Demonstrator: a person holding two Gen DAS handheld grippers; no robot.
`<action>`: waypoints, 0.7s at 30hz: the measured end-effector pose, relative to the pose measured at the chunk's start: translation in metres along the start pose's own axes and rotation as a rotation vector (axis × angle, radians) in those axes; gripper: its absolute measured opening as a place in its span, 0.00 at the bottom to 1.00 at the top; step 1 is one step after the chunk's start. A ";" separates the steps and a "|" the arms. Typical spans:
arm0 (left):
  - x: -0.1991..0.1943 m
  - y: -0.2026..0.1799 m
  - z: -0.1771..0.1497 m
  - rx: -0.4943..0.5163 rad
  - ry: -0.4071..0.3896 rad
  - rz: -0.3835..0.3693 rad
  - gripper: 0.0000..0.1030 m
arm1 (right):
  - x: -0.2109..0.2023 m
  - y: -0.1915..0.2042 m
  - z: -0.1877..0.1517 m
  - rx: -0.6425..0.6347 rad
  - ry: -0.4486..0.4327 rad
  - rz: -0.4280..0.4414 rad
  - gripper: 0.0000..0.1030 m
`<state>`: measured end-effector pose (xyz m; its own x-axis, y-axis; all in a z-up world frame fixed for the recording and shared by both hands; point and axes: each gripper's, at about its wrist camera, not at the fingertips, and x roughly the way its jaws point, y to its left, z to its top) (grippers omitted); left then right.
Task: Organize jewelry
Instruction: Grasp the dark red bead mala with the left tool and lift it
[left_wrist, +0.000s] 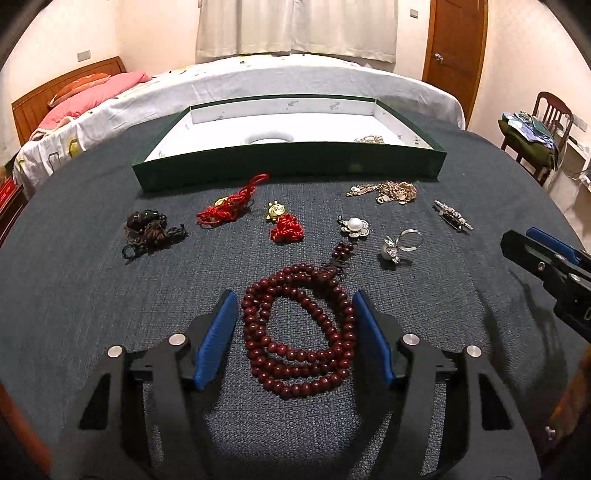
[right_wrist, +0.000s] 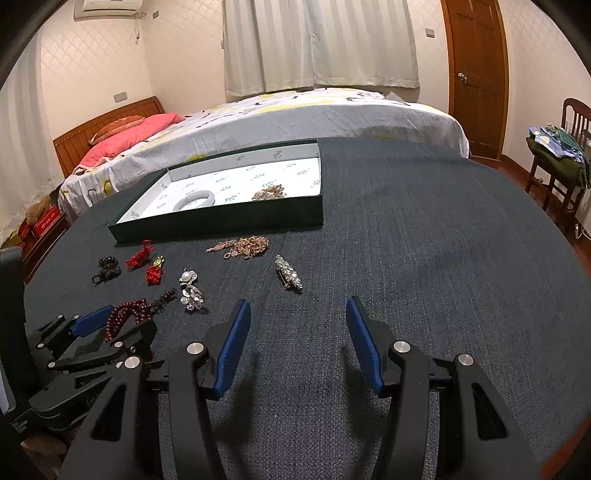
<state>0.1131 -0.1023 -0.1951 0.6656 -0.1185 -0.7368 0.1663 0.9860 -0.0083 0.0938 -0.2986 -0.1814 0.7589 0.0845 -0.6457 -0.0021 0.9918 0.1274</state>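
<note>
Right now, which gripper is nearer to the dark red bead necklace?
Left. The left gripper has its open fingers on either side of the bead necklace; the right gripper is open over bare cloth, off to the necklace's right.

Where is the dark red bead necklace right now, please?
In the left wrist view, the bead necklace lies coiled on the cloth between the open left gripper fingers, near the pearl ring.

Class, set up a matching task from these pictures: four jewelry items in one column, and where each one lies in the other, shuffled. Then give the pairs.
Items:
1. bead necklace
2. bangle
3. bar brooch
4. dark cord charm

Places:
A. inside the green box
B. between the open left claw fingers
C. far left of the row on the cloth
D. on the cloth ahead of the right claw

Pairs: 1-B, 2-A, 3-D, 4-C
</note>
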 end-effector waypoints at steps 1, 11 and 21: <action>0.000 0.000 0.000 0.002 -0.001 -0.001 0.57 | 0.000 0.000 0.000 0.001 0.000 -0.001 0.52; 0.000 -0.002 -0.001 0.007 -0.007 -0.001 0.54 | 0.000 0.000 -0.001 -0.001 0.000 0.000 0.52; -0.003 -0.010 -0.002 0.059 -0.024 -0.042 0.29 | -0.001 0.000 -0.001 -0.003 0.000 -0.002 0.52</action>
<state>0.1078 -0.1114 -0.1945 0.6742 -0.1631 -0.7203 0.2366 0.9716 0.0014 0.0928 -0.2985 -0.1818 0.7591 0.0828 -0.6456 -0.0028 0.9923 0.1240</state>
